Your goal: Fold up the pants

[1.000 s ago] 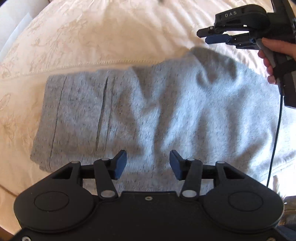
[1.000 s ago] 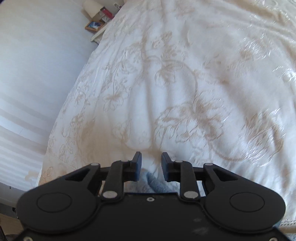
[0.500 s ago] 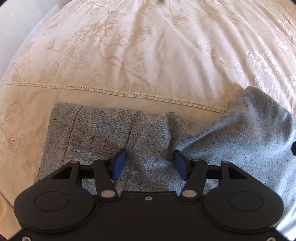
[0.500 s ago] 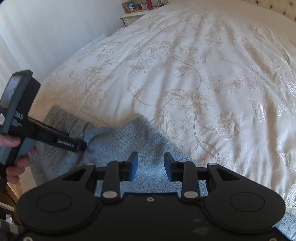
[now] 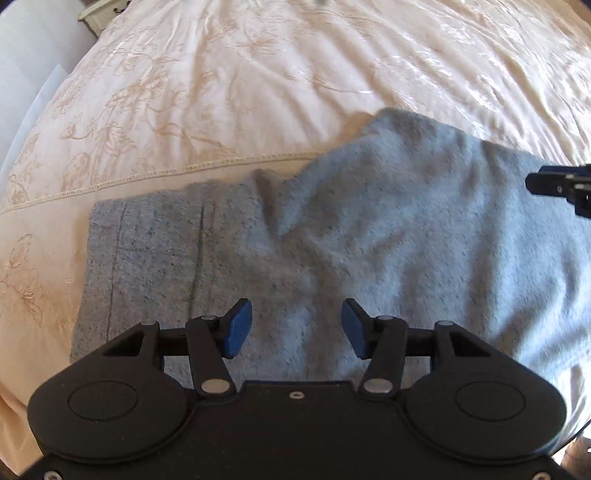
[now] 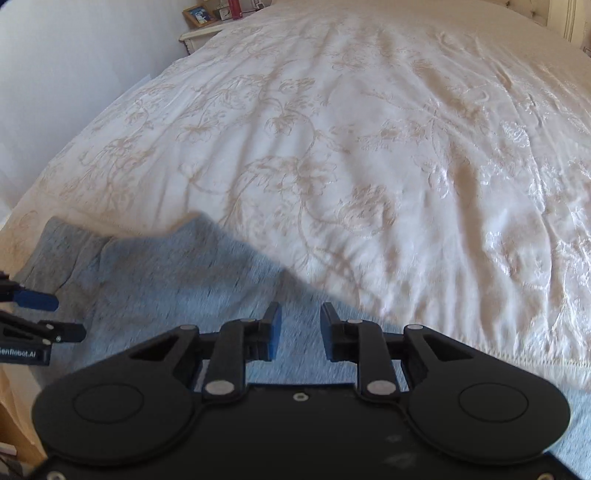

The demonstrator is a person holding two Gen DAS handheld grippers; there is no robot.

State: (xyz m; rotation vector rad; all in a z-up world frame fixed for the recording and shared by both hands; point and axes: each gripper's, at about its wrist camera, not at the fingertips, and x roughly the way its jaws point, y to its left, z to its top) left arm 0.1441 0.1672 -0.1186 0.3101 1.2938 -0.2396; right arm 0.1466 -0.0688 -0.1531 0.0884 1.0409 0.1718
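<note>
Grey knit pants lie folded over on a cream embroidered bedspread, with a rumpled ridge near the middle and seams at the left end. My left gripper is open and empty, hovering over the near edge of the pants. My right gripper is open and empty above the pants. The right gripper's tip shows at the right edge of the left wrist view. The left gripper's blue-padded fingers show at the left edge of the right wrist view.
The bedspread stretches far ahead. A hem line with lace stitching runs just beyond the pants. A bedside table with a framed picture stands at the far left by a white wall.
Both grippers pulled back from the pants. The left view now shows more of the cloth, spread wider to the right. The right gripper sits lower over the fabric.
</note>
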